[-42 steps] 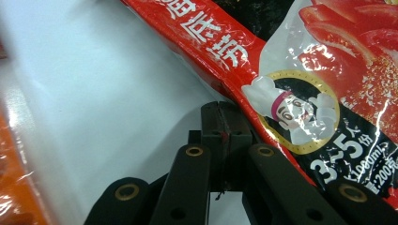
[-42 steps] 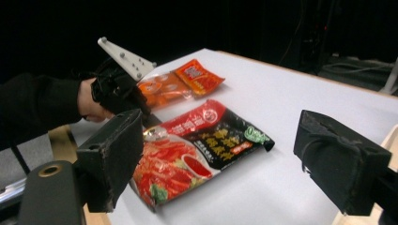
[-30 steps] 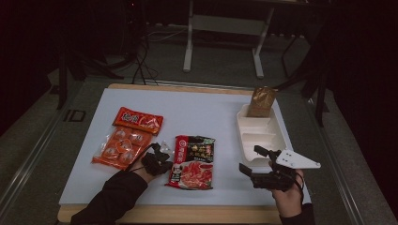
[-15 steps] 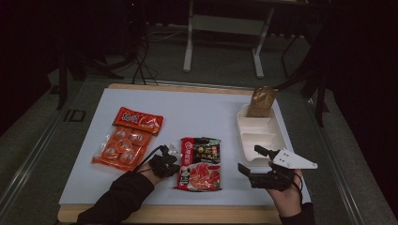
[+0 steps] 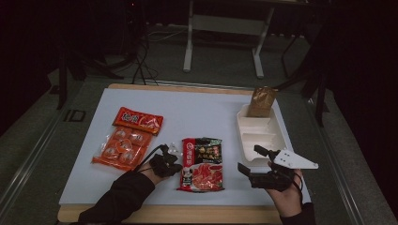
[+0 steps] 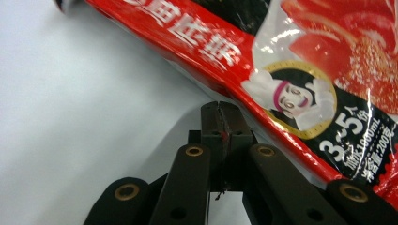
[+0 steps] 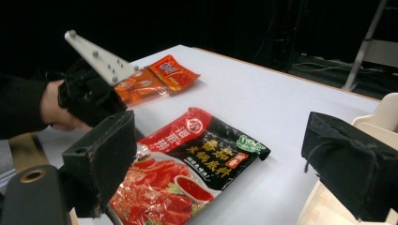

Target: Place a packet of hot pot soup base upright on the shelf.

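Note:
A red and black hotpot soup packet (image 5: 202, 161) (image 7: 187, 173) lies flat near the table's front middle. My left gripper (image 5: 174, 165) (image 6: 220, 107) is at the packet's left edge, jaws shut, with a sliver of red film (image 6: 225, 136) pinched in the seam. The packet (image 6: 305, 70) runs slantwise just past the tips. My right gripper (image 5: 251, 160) (image 7: 223, 140) hovers to the packet's right, open, with nothing between its pads. The left hand and its gripper (image 7: 89, 89) also appear in the right gripper view.
An orange snack packet (image 5: 126, 138) (image 7: 150, 79) lies to the left on the white table (image 5: 197, 112). A white compartment tray (image 5: 260, 133) (image 7: 380, 112) sits at the right, with a brown pouch (image 5: 262, 101) standing in its far end.
The left gripper and the soup packet have shifted a little to the right together. The right gripper has barely moved.

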`<state>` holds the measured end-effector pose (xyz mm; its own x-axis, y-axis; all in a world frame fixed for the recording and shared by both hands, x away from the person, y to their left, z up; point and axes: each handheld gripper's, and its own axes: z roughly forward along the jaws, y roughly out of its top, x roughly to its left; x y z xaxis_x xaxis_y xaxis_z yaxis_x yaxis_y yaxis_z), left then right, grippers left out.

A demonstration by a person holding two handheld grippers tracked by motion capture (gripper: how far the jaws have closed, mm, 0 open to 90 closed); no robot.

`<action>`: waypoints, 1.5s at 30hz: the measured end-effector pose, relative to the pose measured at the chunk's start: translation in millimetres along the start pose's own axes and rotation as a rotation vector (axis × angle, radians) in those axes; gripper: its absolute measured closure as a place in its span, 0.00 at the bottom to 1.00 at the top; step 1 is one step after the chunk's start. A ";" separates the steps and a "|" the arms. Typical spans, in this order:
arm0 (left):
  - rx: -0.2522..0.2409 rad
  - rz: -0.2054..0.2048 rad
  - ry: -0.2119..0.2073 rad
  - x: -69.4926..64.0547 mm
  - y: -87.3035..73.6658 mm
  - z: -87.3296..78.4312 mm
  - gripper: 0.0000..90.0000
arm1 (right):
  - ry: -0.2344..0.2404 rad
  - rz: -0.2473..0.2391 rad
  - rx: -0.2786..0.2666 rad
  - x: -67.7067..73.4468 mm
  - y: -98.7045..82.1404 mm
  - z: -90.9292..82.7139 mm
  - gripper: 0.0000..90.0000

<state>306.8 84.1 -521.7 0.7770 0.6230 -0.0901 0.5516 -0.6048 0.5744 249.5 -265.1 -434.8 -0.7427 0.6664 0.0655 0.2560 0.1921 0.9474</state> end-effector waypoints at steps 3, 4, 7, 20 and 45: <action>-0.029 -0.028 0.023 5.5 3.8 -6.1 0.99 | 0.006 0.003 -0.004 -0.1 -0.1 -0.5 0.12; -0.038 -0.038 0.032 7.5 5.2 -8.4 0.99 | 0.004 0.003 -0.005 -0.1 0.1 -0.9 0.12; -0.083 -0.075 0.038 14.7 9.5 -12.4 0.95 | -0.010 0.007 -0.014 -0.6 0.9 -2.2 0.12; -0.131 -0.178 0.060 29.8 33.1 0.0 0.70 | -0.036 -0.065 -0.024 0.1 -0.5 -1.3 0.12; -0.136 -0.372 0.067 47.2 45.8 41.7 0.61 | 0.001 -0.035 0.017 1.7 -3.3 1.8 0.14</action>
<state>381.4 65.0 -533.6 0.5076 0.8208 -0.2620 0.7430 -0.2631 0.6154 248.5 -263.3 -438.3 -0.7519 0.6585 0.0327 0.2400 0.2271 0.9438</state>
